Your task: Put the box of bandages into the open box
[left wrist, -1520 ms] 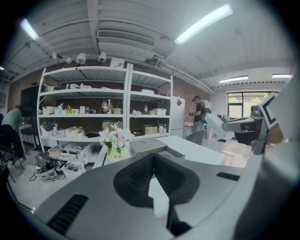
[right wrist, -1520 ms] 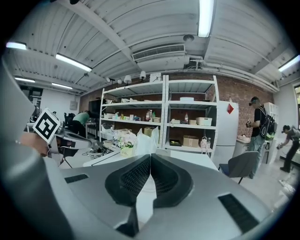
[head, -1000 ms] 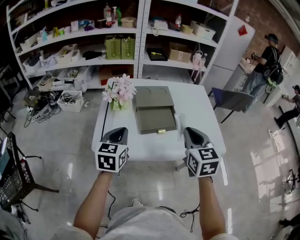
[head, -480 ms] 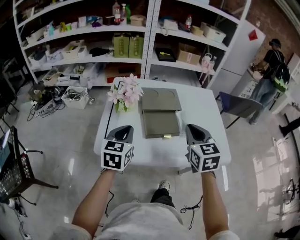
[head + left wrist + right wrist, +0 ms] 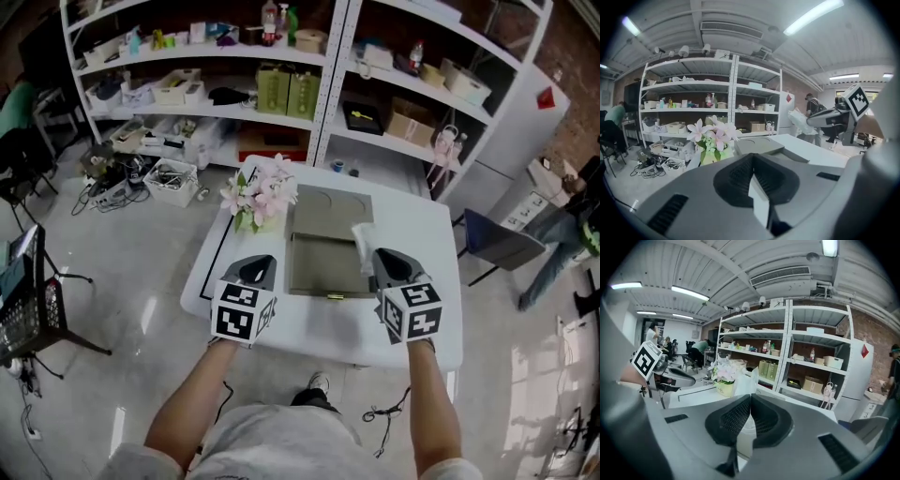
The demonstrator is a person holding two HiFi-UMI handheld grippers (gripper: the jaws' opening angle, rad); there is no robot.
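The open grey box (image 5: pixel 322 265) lies mid-table with its lid (image 5: pixel 330 208) folded back; its near corner shows in the left gripper view (image 5: pixel 754 145). My right gripper (image 5: pixel 380 255) is shut on the box of bandages (image 5: pixel 363 242), a whitish packet that hangs at the box's right edge. From the left gripper view the packet (image 5: pixel 802 123) sticks out of the right gripper (image 5: pixel 824 119). In the right gripper view it (image 5: pixel 746 378) is pinched between my jaws (image 5: pixel 750 398). My left gripper (image 5: pixel 258 265) hovers left of the box, its jaws (image 5: pixel 751 157) shut on nothing.
A pot of pink flowers (image 5: pixel 262 196) stands at the table's back left, close to the lid. White table (image 5: pixel 422 314) ends just before my grippers. Metal shelving (image 5: pixel 328 84) with goods fills the far side. A grey chair (image 5: pixel 502 246) stands to the right.
Both grippers have come forward to the box's two sides. The whitish packet now shows at the right gripper's tips, by the box's right edge.
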